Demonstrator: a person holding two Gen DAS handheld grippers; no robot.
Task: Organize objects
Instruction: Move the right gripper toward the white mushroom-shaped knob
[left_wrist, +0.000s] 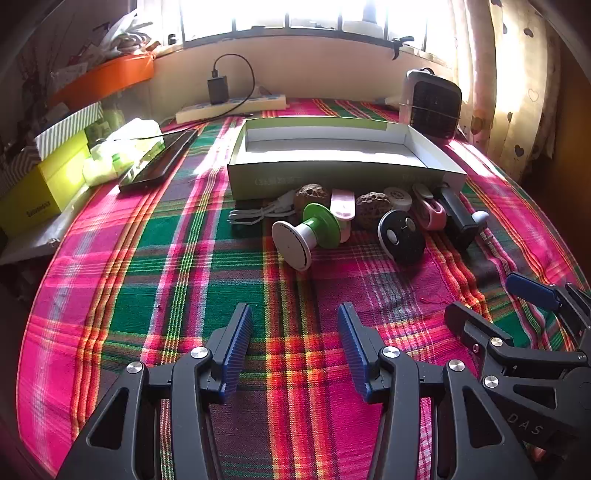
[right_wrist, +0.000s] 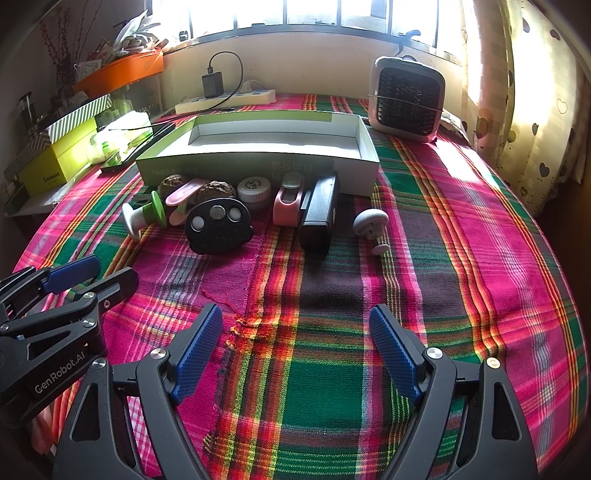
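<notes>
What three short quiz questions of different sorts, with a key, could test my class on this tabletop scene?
1. True or false: the long white box already holds several items.
2. Multiple choice: the black oval case lies (a) inside the box, (b) on the plaid cloth in front of the box, (c) on the small fan.
3. Fill in: both the left hand-held gripper and the right hand-held gripper are ____, holding nothing.

Key: 1 false, it is empty; 2 b; 3 open.
</notes>
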